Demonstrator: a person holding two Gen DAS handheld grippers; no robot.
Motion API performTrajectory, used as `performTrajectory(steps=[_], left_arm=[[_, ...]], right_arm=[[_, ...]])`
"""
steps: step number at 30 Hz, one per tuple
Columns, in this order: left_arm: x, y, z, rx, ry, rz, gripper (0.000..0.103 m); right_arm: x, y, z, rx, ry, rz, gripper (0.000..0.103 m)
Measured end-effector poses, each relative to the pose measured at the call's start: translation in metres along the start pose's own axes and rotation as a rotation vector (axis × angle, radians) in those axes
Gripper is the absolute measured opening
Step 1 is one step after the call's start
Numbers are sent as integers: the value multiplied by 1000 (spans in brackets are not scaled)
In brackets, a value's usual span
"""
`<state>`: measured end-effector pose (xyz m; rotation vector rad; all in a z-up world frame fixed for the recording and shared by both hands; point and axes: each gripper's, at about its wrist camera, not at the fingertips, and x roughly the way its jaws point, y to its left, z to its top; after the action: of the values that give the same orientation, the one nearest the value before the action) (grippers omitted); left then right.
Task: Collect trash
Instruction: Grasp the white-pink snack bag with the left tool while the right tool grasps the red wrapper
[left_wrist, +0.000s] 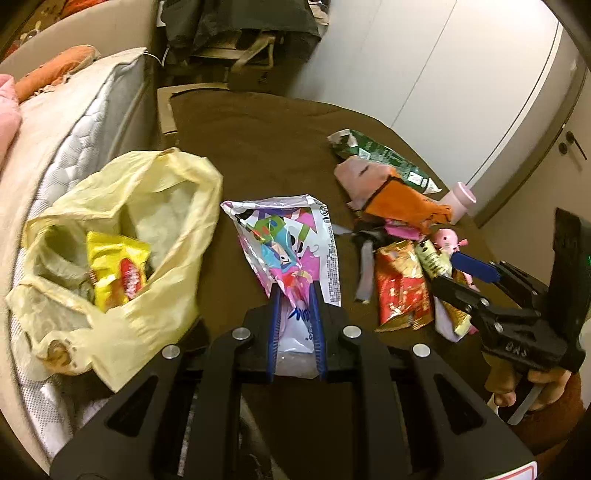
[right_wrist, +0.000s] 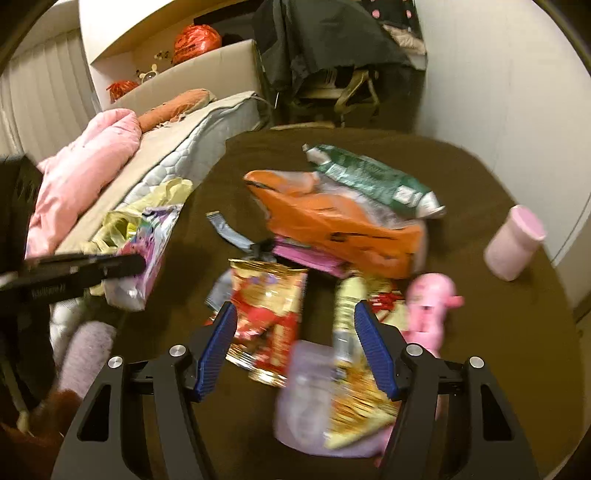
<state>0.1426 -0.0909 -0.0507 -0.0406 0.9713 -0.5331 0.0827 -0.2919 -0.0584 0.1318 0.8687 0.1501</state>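
My left gripper (left_wrist: 295, 291) is shut on a pink and white cartoon wrapper (left_wrist: 291, 243) and holds it above the brown table (left_wrist: 258, 147), just right of an open yellow plastic bag (left_wrist: 122, 236) with a yellow snack packet (left_wrist: 118, 273) inside. The wrapper also shows in the right wrist view (right_wrist: 147, 254). My right gripper (right_wrist: 295, 314) is open over a pile of trash: a red and gold packet (right_wrist: 269, 310), a yellowish packet (right_wrist: 347, 302) and a pale plastic cup (right_wrist: 306, 391). It also shows in the left wrist view (left_wrist: 476, 269).
An orange bag (right_wrist: 332, 218), a green packet (right_wrist: 369, 177), a pink toy figure (right_wrist: 432, 302) and a pink cup (right_wrist: 513, 240) lie on the table. A bed with a mattress (left_wrist: 74, 147) and pink blanket (right_wrist: 85, 170) stands at the left. White cabinets (left_wrist: 461, 74) stand behind.
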Motion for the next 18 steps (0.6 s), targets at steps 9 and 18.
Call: performTrajectory(steps=[9, 18], left_arm=[[-15, 8, -12, 2, -37, -1, 15], [-24, 15, -14, -9, -56, -15, 15]], right_arm=[[36, 14, 3, 11, 94, 4, 49], [20, 6, 6, 11, 67, -4, 30]])
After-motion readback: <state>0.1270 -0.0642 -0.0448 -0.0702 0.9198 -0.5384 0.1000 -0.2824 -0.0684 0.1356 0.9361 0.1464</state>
